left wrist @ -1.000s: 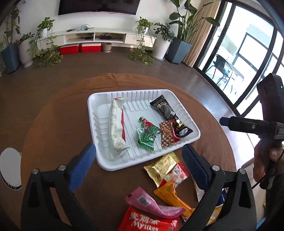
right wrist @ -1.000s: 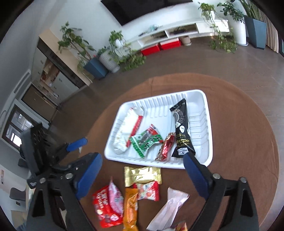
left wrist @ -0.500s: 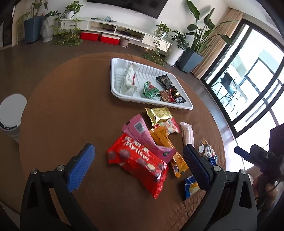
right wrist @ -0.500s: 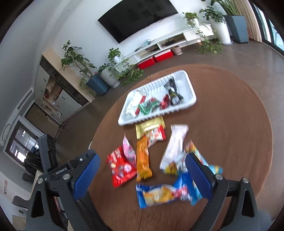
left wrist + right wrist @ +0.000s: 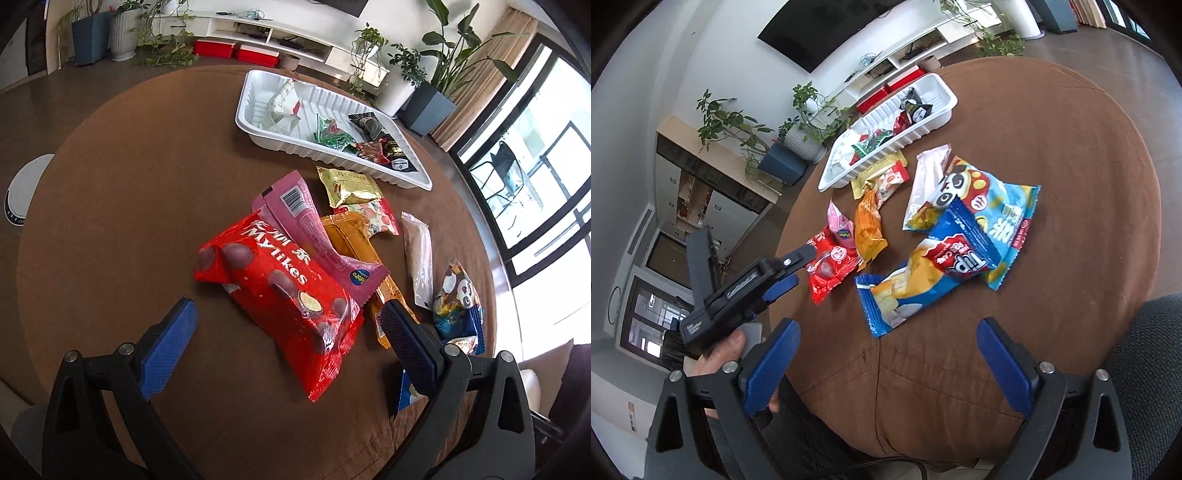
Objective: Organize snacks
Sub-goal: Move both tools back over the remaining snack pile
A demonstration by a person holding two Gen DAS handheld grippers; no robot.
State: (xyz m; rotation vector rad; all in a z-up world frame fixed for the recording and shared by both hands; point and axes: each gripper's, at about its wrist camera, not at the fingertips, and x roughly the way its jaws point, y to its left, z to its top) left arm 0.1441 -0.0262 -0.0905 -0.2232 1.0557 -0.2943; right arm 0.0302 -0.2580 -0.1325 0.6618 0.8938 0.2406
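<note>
Red snack bag (image 5: pixel 280 295) flat on surface (image 5: pixel 110 221), between wide-spread fingers of left gripper (image 5: pixel 288 332). Light, crinkly, probably slippery film; grip across puffed middle. Right gripper (image 5: pixel 886 354) wide, empty.

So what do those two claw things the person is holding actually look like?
Each gripper, left and right, is a black plastic frame with triangular cut-outs and silver screws, ending in two flat fingers with blue, cross-hatched pads. Seen from the right camera, the left one has a black handle with small white lettering, held in a bare hand.
</note>
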